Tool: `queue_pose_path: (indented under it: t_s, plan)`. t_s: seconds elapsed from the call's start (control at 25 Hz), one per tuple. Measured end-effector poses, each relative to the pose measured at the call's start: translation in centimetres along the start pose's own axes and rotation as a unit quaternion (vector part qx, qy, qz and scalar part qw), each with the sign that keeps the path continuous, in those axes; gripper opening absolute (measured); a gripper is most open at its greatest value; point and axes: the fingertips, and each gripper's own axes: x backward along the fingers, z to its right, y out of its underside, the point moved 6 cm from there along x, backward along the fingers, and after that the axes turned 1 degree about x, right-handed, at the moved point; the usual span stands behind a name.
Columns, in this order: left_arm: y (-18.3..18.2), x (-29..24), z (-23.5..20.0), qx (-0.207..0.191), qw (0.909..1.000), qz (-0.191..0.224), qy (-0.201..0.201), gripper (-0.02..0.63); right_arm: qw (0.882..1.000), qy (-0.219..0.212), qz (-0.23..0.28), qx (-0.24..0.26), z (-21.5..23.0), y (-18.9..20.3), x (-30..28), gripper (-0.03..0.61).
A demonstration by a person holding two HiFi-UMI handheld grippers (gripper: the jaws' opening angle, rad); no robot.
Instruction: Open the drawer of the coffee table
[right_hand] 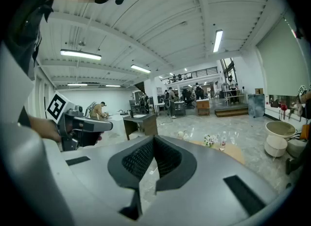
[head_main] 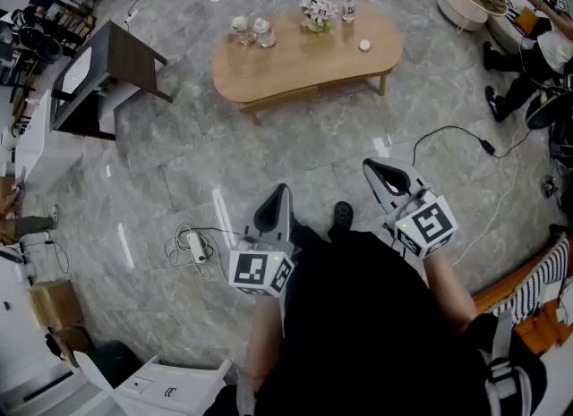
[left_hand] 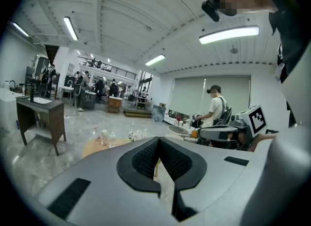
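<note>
Out on the grey marble floor, well apart from the person, stands the low oval wooden bench [head_main: 295,61] that is the coffee table of the task, carrying a small bunch of flowers [head_main: 318,12], a bottle [head_main: 348,3] and two glass jars [head_main: 251,29]. A shallow wooden strip under its near edge [head_main: 279,98] looks like the drawer front, though no handle can be made out from here. The left gripper [head_main: 280,192] and the right gripper [head_main: 372,169] are held out in front of the body, nearly level and aimed toward the bench. Each has its jaws pressed fully together with nothing between them. The task appears to be at its very start, in the approach, with the drawer closed and untouched. The next move calls for walking up to the bench, lowering one gripper to the drawer front, and parting its jaws to take hold of an edge or pull. A power strip [head_main: 195,246] and its cable lie on the floor by the person's feet and are best stepped around.
</note>
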Motion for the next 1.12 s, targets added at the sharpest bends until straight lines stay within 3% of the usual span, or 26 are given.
queue_pose_path:
  t_s: [0.6,0.8,1.12]
  plan:
    - [-0.1,0.1,-1.3,-0.001,0.9996,0.003,-0.029,0.012,1.000,0.017,-0.002,0.000,1.1,0.4,0.0,0.012]
    - [0.1,0.0,-0.8,-0.002,0.9995,0.001,-0.033,0.012,1.000,0.014,-0.014,0.021,0.9,1.0,0.0,0.012]
    - [0.6,0.7,-1.0,0.001,0.9990,-0.012,-0.042,0.013,0.999,0.029,-0.021,-0.036,1.7,2.1,-0.1,0.012]
